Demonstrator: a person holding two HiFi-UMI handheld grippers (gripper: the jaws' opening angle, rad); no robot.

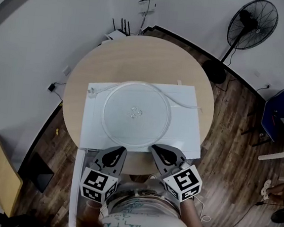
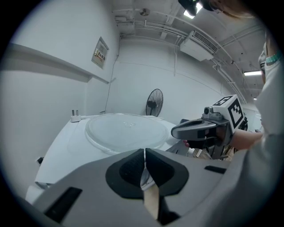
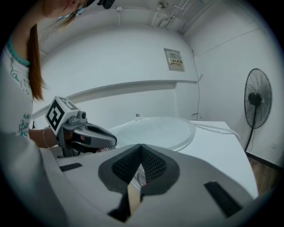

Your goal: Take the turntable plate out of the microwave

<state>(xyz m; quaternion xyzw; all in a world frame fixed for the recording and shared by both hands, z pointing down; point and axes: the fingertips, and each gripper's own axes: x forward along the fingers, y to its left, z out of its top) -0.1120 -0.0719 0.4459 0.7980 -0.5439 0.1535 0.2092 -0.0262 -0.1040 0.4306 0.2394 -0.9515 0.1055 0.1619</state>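
Our left gripper [image 1: 118, 150] and right gripper [image 1: 155, 150] are shut tight and hold nothing. They wait at the near edge of the white microwave [image 1: 188, 136]. The turntable plate [image 1: 136, 114] lies flat on top, so we think it is already out and safe.

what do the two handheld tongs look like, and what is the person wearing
Both the left tongs and the right tongs have broad grey shells tapering to rounded tips, with black textured pads inside. Each carries a white cube printed with black square markers. The person wears a light top with teal trim.
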